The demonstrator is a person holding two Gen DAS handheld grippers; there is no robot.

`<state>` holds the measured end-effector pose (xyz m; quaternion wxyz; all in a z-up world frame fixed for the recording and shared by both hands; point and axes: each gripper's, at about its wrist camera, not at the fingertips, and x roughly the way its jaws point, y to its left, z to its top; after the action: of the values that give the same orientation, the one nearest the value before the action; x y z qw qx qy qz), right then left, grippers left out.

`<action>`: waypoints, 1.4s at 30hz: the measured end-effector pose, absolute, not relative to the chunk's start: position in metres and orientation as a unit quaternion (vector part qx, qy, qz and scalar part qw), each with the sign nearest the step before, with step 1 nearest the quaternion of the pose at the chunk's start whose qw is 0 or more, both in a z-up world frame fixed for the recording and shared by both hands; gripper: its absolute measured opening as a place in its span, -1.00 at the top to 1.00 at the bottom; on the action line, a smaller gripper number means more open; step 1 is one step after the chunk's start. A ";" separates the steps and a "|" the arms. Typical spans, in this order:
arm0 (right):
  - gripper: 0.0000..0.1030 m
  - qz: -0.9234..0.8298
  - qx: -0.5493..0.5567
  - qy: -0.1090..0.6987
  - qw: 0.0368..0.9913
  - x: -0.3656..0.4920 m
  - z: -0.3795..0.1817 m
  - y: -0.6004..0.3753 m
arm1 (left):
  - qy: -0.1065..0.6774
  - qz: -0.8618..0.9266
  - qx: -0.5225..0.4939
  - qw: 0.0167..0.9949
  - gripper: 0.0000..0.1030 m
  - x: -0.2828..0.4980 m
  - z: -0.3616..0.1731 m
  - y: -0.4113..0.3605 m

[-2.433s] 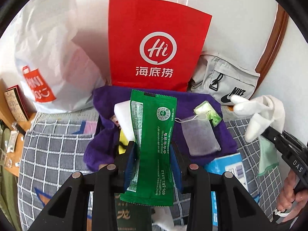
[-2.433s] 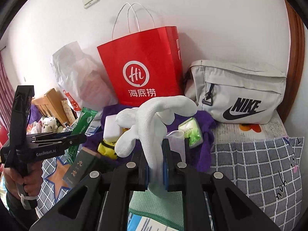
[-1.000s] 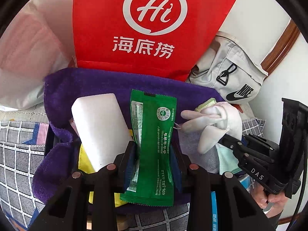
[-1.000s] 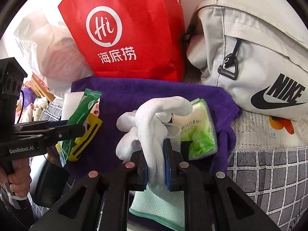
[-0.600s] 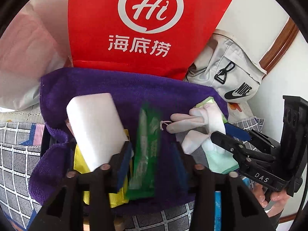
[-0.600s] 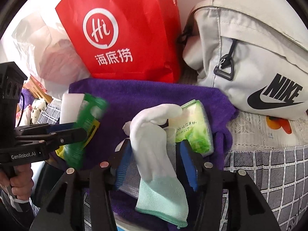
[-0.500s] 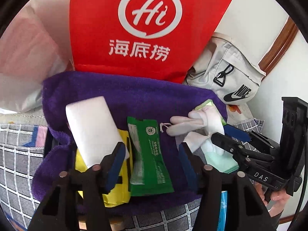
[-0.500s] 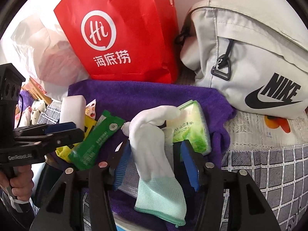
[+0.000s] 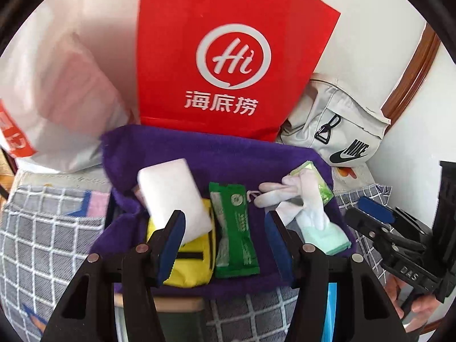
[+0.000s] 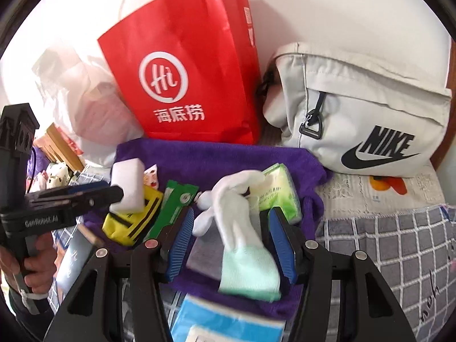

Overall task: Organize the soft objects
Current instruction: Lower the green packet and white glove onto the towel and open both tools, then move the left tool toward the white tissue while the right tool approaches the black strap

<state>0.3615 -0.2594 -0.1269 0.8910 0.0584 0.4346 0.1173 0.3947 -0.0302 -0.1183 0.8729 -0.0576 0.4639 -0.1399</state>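
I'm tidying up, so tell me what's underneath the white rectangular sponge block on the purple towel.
The white rectangular sponge block rests on a yellow pouch with black stripes, itself on the purple towel. A small printed packet peeks out behind. Anything else beneath is covered.

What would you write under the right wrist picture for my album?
Open right claw over a white glove lying on a purple towel, beside a green packet.
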 end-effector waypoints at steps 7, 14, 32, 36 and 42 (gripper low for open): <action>-0.06 0.138 0.069 0.420 0.895 0.306 -0.107 -0.246 | 0.464 -0.141 -0.069 0.872 -0.09 0.349 -0.104 -0.006; -0.06 0.135 0.032 0.418 0.898 0.242 -0.095 -0.218 | 0.456 -0.140 -0.079 0.876 -0.09 0.296 -0.089 0.017; 0.02 0.155 0.047 0.456 0.875 0.132 -0.153 -0.180 | 0.468 -0.132 -0.119 0.866 -0.09 0.198 -0.114 0.044; 0.17 0.157 0.044 0.474 0.865 0.131 -0.175 -0.168 | 0.476 -0.127 -0.120 0.862 -0.09 0.190 -0.127 0.051; 0.23 0.150 0.041 0.491 0.857 0.140 -0.201 -0.155 | 0.496 -0.106 -0.126 0.853 -0.09 0.185 -0.150 0.067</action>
<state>0.1401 -0.1551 -0.2009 0.8573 0.0414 0.4908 0.1502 0.1855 0.0670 -0.1499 0.8526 -0.1258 0.4960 -0.1061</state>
